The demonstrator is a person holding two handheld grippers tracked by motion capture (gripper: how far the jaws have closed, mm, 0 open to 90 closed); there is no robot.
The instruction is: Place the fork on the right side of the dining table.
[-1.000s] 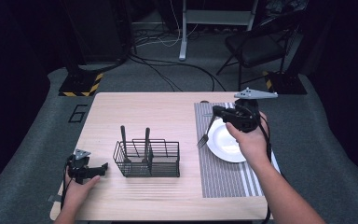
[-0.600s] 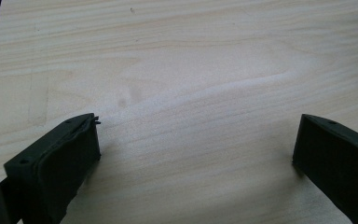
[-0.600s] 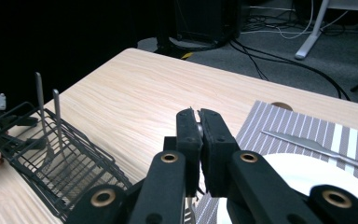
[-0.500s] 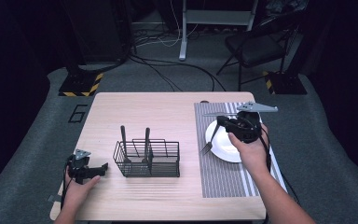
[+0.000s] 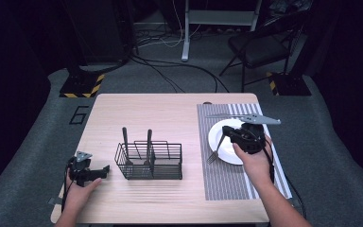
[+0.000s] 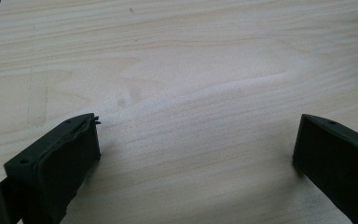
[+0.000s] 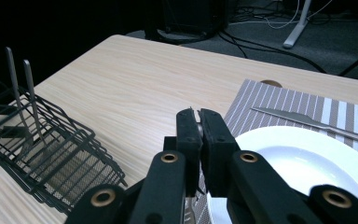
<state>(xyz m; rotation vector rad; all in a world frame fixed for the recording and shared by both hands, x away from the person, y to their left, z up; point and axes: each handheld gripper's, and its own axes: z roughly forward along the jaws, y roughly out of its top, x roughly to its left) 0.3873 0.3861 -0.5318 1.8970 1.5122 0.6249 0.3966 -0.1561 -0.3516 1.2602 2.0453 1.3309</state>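
Note:
A silver fork (image 5: 216,150) hangs tines-down from my right gripper (image 5: 228,132), which is shut on its handle. Its tines are over the striped placemat (image 5: 222,182), just left of the white plate (image 5: 220,144). In the right gripper view the jaws (image 7: 198,116) are pressed together at the plate's (image 7: 298,163) left edge. My left gripper (image 5: 103,170) rests on the table's front left corner. It is open, and bare wood shows between its jaws (image 6: 196,149). It points toward the black wire basket (image 5: 149,163), which holds two upright utensils (image 5: 125,142).
A knife (image 7: 303,120) lies on the placemat behind the plate. The wire basket (image 7: 51,158) stands mid-table, left of my right gripper. Bare wood (image 5: 142,113) stretches across the far half of the table. A chair (image 5: 264,45) and cables are on the floor beyond.
My right gripper has carried the fork toward the near edge of the plate and lower, tines now close over the mat. The left gripper has stayed still.

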